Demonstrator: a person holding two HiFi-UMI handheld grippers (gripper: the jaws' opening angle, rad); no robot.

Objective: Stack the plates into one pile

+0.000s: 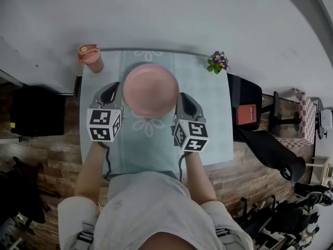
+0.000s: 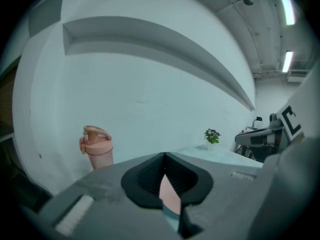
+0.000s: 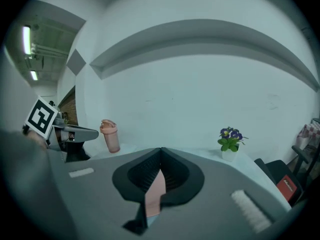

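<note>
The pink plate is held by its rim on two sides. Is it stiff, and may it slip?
Probably stiff: the pink plate shows no sag between the left gripper and right gripper. Its smooth rim looks thin in both grips, so it might slip or tilt.

head cam looking steeply down over the pale teal clothed table, left gripper and right gripper cams riding low, peering close along their jaws toward the white wall, all three sharing the round pink plate, pink lidded plastic bottle, purple-flowered potted plant
</note>
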